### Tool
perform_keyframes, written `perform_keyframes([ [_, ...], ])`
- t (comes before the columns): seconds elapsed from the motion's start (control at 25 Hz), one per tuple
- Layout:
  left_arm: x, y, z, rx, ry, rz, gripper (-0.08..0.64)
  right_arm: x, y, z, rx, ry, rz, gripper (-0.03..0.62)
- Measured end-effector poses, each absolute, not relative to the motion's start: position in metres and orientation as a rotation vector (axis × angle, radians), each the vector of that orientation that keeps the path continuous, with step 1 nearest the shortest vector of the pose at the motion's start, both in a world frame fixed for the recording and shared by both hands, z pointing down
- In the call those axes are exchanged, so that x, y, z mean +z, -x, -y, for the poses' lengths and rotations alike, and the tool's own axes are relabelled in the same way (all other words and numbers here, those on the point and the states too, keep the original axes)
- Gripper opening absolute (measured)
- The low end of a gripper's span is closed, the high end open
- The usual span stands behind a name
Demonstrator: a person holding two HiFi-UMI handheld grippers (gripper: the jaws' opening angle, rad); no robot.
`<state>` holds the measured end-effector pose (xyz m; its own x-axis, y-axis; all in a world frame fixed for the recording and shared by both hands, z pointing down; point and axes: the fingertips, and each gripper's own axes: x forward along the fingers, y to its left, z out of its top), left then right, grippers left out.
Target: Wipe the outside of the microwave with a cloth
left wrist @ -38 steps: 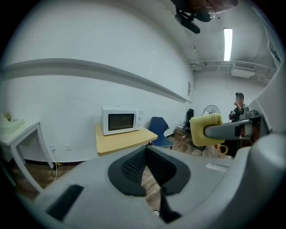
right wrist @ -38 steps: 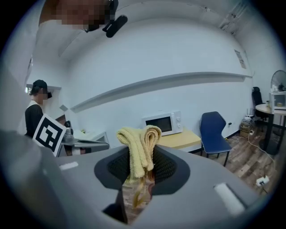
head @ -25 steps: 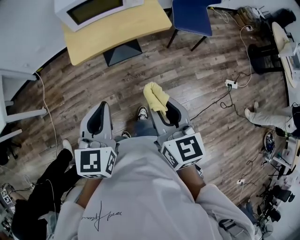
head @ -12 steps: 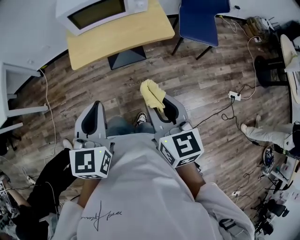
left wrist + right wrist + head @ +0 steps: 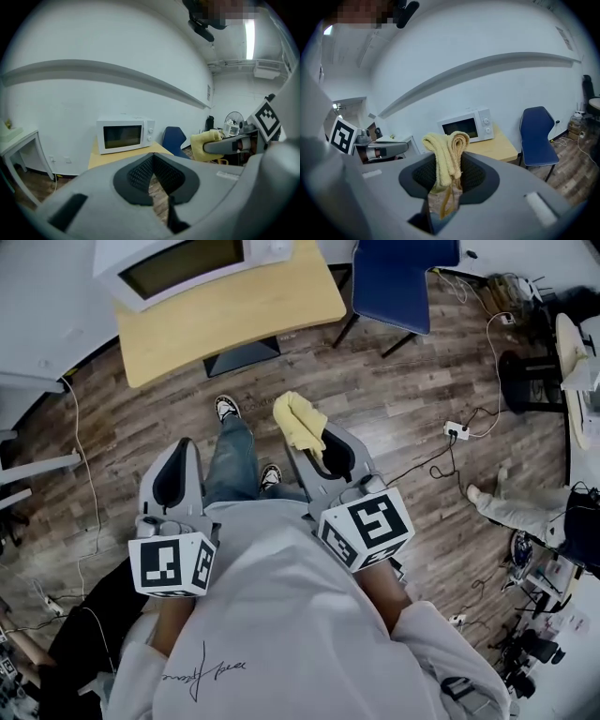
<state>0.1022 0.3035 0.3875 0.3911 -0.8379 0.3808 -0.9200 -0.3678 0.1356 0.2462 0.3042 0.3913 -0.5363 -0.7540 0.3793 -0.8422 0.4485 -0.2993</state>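
Firmly pinched between the jaws of right gripper [image 5: 447, 183]: folded yellow cloth [image 5: 445, 152], long axis along the jaws, free end poking forward toward microwave [image 5: 178, 268], well apart on wooden table [image 5: 253, 315]. Alongside, left gripper [image 5: 152, 176], jaws pressed together.

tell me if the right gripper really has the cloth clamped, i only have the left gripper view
Observer: Yes. In the right gripper view the right gripper is shut on the folded yellow cloth, which sticks up past the jaw tips.
Operator: anything lying on the floor near us
Observer: The head view shows a power strip with cables on the wood floor, off to the right of the line to the microwave.
Operator: anyone else close by
Observer: Yes. In the head view a seated person's leg reaches in at the right edge, beyond the power strip.
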Motion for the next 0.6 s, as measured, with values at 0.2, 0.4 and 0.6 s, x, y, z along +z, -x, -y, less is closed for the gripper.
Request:
perform_keyframes([
  [0.2, 0.381, -0.105, -0.244, 0.324, -2.376, 1.494, -0.008, 0.383, -0.246, -0.253, 0.715, -1.408, 2.503, 0.109],
  [0.4, 0.364, -0.091, -0.186, 0.313, -2.4, 1.497, -0.008, 0.37, -0.237, -0.196, 0.774, -1.426, 2.512, 0.11],
  [0.6, 0.348, -0.068, -0.129, 0.306, -2.438, 1.501, -0.008, 0.358, -0.211, -0.139, 0.815, -1.371, 2.548, 0.118],
])
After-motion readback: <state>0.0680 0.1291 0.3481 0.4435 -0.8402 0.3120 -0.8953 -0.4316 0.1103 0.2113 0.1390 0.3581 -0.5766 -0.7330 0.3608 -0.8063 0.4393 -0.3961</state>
